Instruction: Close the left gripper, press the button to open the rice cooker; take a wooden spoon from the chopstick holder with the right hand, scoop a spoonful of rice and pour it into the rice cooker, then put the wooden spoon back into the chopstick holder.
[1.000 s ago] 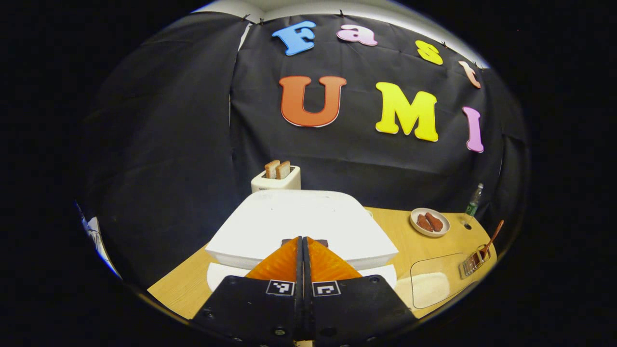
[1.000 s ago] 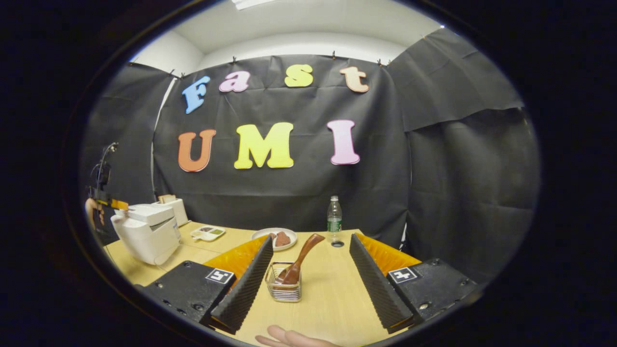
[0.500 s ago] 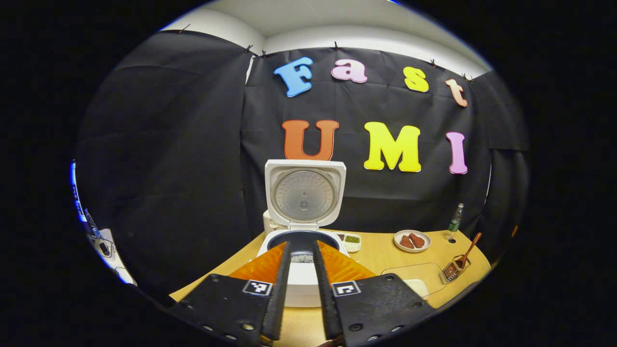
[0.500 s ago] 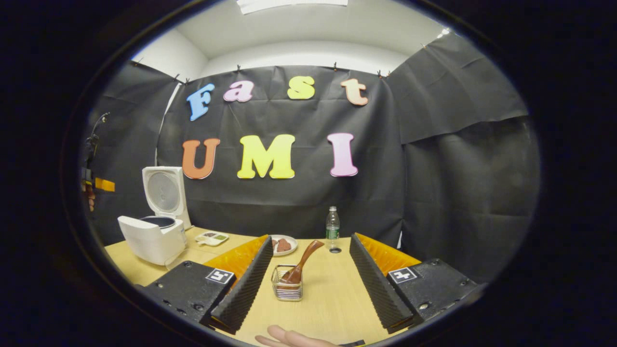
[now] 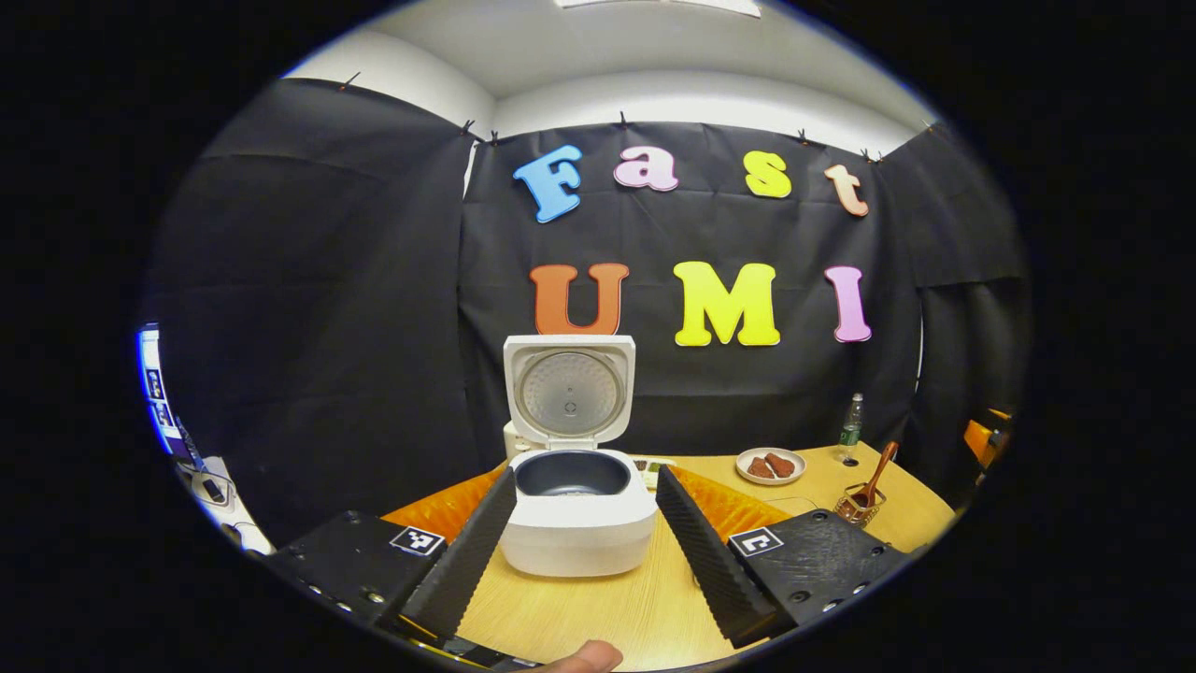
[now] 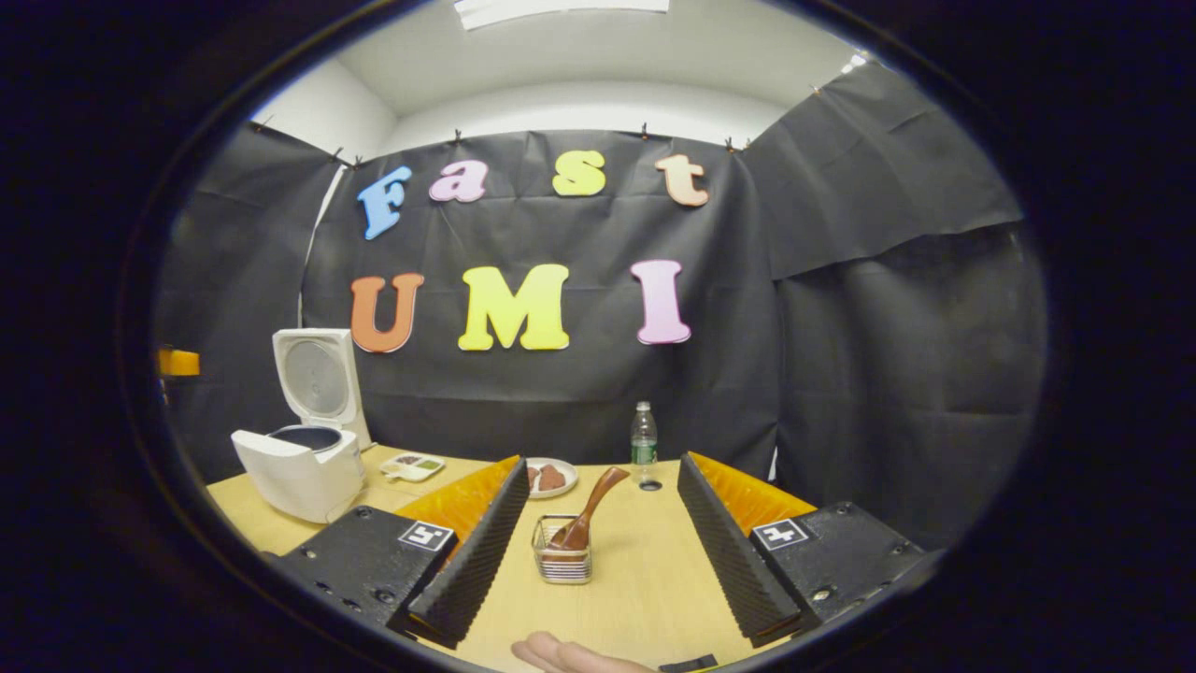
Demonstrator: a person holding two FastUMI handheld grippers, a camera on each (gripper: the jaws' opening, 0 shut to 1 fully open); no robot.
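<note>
With the rice cooker open on the bench, the released right claw should advance on the wooden spoon leaning in the chopstick holder, gripping its handle high. The left claw hangs released near the cooker.

The wooden bench carries the rice cooker, chopstick holder, plate, bottle — and perhaps a small tray.

Glossy white plastic rice cooker — dull metal plate inside its lid; beside it, matt wood-grain table, wire-mesh chopstick holder, smooth wooden spoon.
</note>
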